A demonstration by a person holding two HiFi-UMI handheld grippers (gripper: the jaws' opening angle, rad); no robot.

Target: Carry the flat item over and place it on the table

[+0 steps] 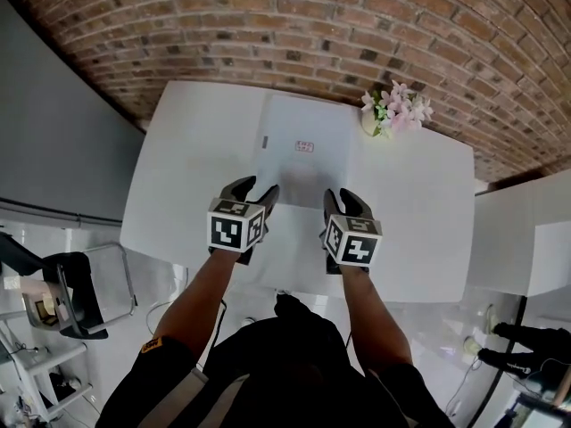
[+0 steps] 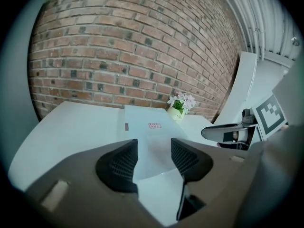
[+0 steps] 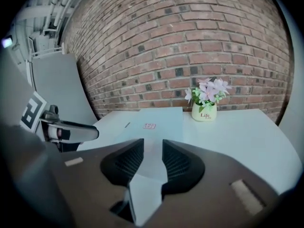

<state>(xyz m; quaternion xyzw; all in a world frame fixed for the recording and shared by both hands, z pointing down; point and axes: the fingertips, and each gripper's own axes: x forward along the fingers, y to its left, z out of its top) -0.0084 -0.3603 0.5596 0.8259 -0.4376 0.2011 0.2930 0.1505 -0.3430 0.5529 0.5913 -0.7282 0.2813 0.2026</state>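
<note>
the flat item [image 1: 308, 123] lies on the bench [image 1: 178, 176] at upper centre, my left hand-held gripper [image 1: 256, 190] and right hand-held gripper [image 1: 341, 196] half-open and empty, so placing seems done and next i back clear.

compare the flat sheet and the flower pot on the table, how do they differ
The flat sheet lies flat mid-table; the flower pot stands upright near the far edge. The sheet is wide, pale and plain but for a small red label; the pot is small, cream, topped with pink flowers. Both rest on the white table.
</note>
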